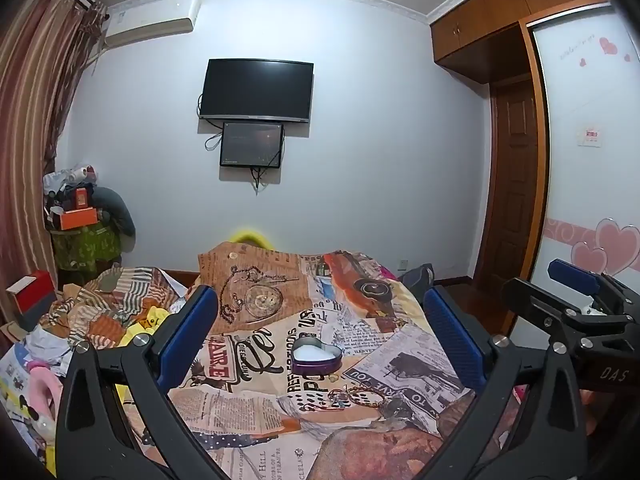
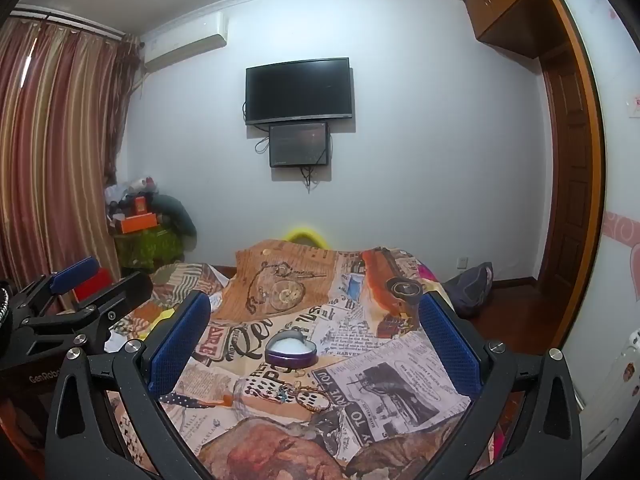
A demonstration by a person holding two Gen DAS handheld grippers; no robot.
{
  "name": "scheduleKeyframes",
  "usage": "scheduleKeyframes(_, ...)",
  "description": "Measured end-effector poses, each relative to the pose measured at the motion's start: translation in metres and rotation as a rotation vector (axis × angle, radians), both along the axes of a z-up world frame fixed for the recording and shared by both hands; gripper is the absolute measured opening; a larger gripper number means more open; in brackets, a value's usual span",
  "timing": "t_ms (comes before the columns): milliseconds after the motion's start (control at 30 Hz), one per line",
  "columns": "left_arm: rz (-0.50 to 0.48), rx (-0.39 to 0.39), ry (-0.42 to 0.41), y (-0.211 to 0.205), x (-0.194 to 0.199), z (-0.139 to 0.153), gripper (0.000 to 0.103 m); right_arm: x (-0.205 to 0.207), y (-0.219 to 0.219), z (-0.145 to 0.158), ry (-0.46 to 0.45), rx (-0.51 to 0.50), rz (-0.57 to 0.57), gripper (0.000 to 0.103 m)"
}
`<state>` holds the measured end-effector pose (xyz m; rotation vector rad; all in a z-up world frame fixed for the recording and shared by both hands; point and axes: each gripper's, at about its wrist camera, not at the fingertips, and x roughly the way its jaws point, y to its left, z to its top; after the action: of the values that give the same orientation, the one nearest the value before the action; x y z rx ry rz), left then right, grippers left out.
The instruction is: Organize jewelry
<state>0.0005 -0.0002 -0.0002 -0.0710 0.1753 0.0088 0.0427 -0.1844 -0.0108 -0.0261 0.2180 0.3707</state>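
Purple on the outside and white inside, a heart-shaped tin (image 1: 316, 357) sits open-topped near the middle of the frame, on a bed cover (image 1: 256, 404) printed like old newspapers. Its pointed tip faces the lower left of the left wrist view. Just below it lies a little heap of bracelets (image 1: 358, 396), with one beaded ring lying flat. The left gripper (image 1: 320, 332) and the right gripper (image 2: 316, 336) both hold their blue fingers wide apart, with nothing between them. A dark TV (image 1: 256, 91) hangs on the wall behind.
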Motion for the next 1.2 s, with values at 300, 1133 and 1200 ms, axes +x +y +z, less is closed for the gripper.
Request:
scheduleKeyframes(300,-0.003,-0.011,0.024,0.001,0.005,0.001,0.103,0.000,0.000,0.001,0.003,0.003,0.001,0.103)
scheduleKeyframes(1133,-0.007,-0.028,0.036,0.006,0.010,-0.007,0.103,0.003,0.000,-0.002,0.013,0.012,0.004,0.103)
scheduleKeyframes(1200,-0.006,-0.027,0.037,0.006,0.010,-0.006,0.103,0.005,0.002,-0.004,0.014,0.013,0.005,0.103)
